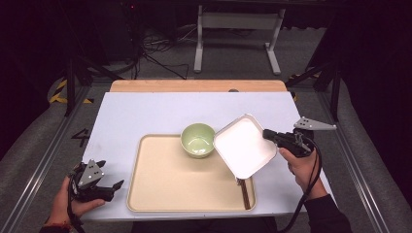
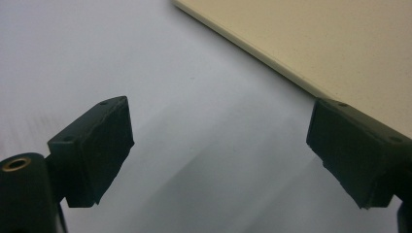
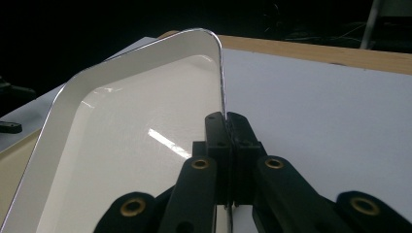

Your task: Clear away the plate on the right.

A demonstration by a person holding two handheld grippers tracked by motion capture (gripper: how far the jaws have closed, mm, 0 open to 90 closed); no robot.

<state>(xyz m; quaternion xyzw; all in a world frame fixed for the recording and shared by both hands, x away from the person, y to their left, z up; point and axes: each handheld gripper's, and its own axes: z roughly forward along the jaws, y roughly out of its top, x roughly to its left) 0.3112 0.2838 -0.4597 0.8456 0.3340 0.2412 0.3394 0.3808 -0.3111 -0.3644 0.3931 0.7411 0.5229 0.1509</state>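
Note:
My right gripper (image 1: 268,134) is shut on the rim of a white square plate (image 1: 244,145), which it holds tilted above the right side of a beige tray (image 1: 160,182). In the right gripper view the black jaws pinch the plate's (image 3: 126,131) thin edge at my right gripper (image 3: 227,119). A light green bowl (image 1: 197,140) stands on the tray's far edge, just left of the plate. Brown chopsticks (image 1: 245,193) lie on the tray under the plate's near corner. My left gripper (image 1: 111,186) rests open near the table's front left corner; in the left gripper view nothing lies between the jaws of my left gripper (image 2: 221,150).
A white sheet (image 1: 145,111) covers the table, with a wooden strip (image 1: 194,86) at its far edge. The tray's corner (image 2: 311,43) lies just past the left jaws. Table legs and cables stand on the floor beyond.

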